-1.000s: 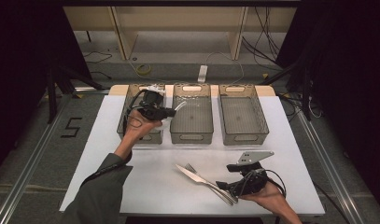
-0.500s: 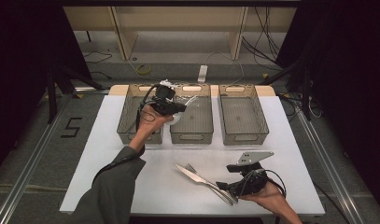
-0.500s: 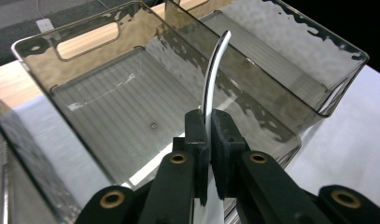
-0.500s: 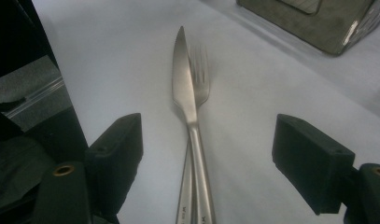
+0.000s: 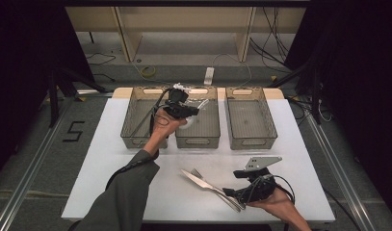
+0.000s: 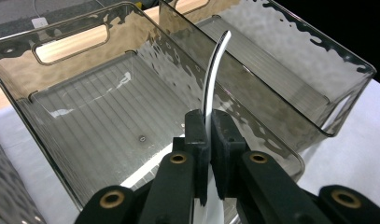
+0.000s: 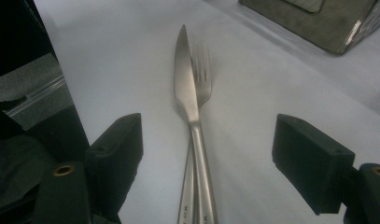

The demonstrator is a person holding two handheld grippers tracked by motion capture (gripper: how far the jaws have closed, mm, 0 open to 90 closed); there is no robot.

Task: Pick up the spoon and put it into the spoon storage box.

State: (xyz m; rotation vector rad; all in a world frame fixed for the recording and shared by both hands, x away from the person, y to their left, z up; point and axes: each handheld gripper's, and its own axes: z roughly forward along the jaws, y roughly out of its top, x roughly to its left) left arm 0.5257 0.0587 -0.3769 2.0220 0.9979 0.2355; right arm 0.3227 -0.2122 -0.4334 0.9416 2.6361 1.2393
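Left tool [image 6: 207, 140]: jaws pressed together, pinching a thin white curved utensil [image 6: 212, 79] seen edge-on; its type cannot be determined. In the left gripper view the utensil rises from between the pads and hangs above the open middle bin [image 6: 108, 116]. In the high view the left tool [image 5: 183, 109] sits over the near left part of the middle bin [image 5: 203, 139], held by the left hand [image 5: 165, 124].

Right tool [image 7: 206, 154]: jaws spread wide, one on each side of the cutlery and touching neither piece. Between them a knife [image 7: 186, 88] lies on top of a fork [image 7: 202, 77]; the fork's tines show just beside the blade. Both rest on the white surface [image 5: 111, 159]. In the high view the right tool [image 5: 234, 194] lies low at the near right, at the handle end of the knife [image 5: 198, 179].

Three grey transparent bins stand in a row at the far edge: left bin [image 5: 136, 139], middle bin, right bin [image 5: 249, 142].
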